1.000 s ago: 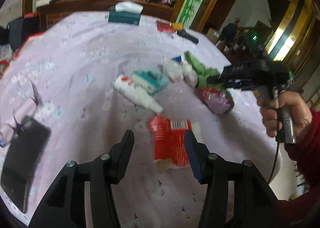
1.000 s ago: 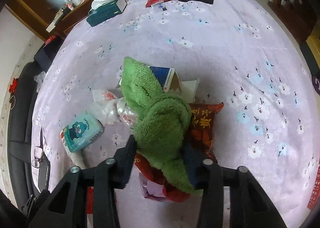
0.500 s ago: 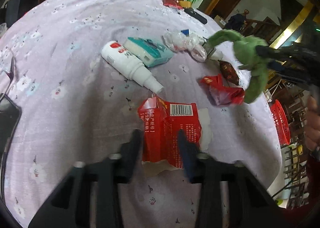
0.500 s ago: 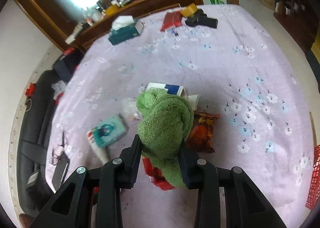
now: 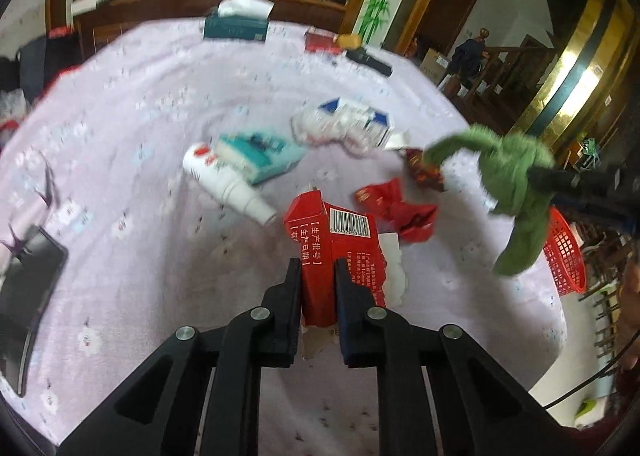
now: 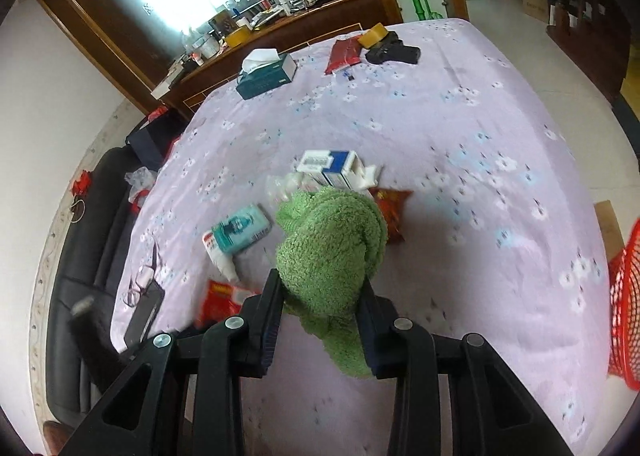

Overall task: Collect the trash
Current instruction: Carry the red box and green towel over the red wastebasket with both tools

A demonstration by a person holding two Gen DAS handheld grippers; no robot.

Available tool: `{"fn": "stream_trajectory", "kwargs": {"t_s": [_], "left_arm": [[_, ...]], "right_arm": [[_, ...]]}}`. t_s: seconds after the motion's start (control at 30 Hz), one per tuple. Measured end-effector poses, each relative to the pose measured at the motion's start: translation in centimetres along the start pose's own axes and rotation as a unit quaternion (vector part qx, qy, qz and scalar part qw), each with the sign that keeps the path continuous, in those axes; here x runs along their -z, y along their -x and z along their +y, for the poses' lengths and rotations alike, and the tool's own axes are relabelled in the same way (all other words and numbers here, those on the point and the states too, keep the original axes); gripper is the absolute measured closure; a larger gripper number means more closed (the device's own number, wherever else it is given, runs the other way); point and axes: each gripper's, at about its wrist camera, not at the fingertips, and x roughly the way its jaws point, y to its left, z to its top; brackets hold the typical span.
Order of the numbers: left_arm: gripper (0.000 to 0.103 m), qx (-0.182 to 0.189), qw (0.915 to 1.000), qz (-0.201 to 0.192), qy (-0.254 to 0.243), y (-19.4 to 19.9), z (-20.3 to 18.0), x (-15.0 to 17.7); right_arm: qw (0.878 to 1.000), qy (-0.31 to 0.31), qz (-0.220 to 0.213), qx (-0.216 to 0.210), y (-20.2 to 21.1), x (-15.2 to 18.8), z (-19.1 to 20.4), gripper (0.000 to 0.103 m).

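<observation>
Left wrist view: the left gripper (image 5: 316,276) is clenched on a torn red carton (image 5: 334,252), which is pinched near its lower edge between both fingers. Whether the carton is clear of the purple flowered tablecloth (image 5: 140,175) or resting on it cannot be told. More litter is spread beyond it: a crumpled red wrapper (image 5: 400,207), a white bottle (image 5: 228,185) touching a teal packet (image 5: 260,155), a blue-and-white box (image 5: 360,121) and a dark snack bag (image 5: 424,171). A red basket (image 5: 566,256) is seen past the table's right edge, presumably the bin. A black phone (image 5: 28,304) lies at far left.

Right wrist view: the right gripper (image 6: 322,296) is closed around a green fluffy cloth (image 6: 332,248), which is held in the air above the table, its tail drooping below the fingers. The basket (image 6: 626,308) is seen at the right edge.

Risks, as judged: the carton is gripped on a ragged, thin edge, so it could tear or slide out if swung quickly. The cloth's hanging tail could drag across loose wrappers or snag the basket's mesh rim on release. With both loads bound for one basket, the grippers could collide.
</observation>
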Motion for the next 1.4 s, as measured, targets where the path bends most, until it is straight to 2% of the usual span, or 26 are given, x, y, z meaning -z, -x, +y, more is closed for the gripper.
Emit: {"fn": "stream_trajectory", "kwargs": {"t_s": [0.17,0.47,1.4], "left_arm": [[0.089,-0.016,0.9986,-0.033,-0.038,2.5,-2.9,-0.6],[0.089,-0.013,0.9965,-0.051,-0.065,4.2,-6.7,-0.9],[0.089,-0.005,0.9879,-0.054,-0.145,2.5,-15.9,-2.1]], "right_arm": [[1.0,-0.003,0.001,-0.001,1.1,1.7,-1.0,0.066],[1.0,0.001,-0.023,-0.009,4.0,2.8,-1.9,0.066],[0.995,-0.059,-0.075,0.012,10.8,4.5,-9.2,0.066]]}}
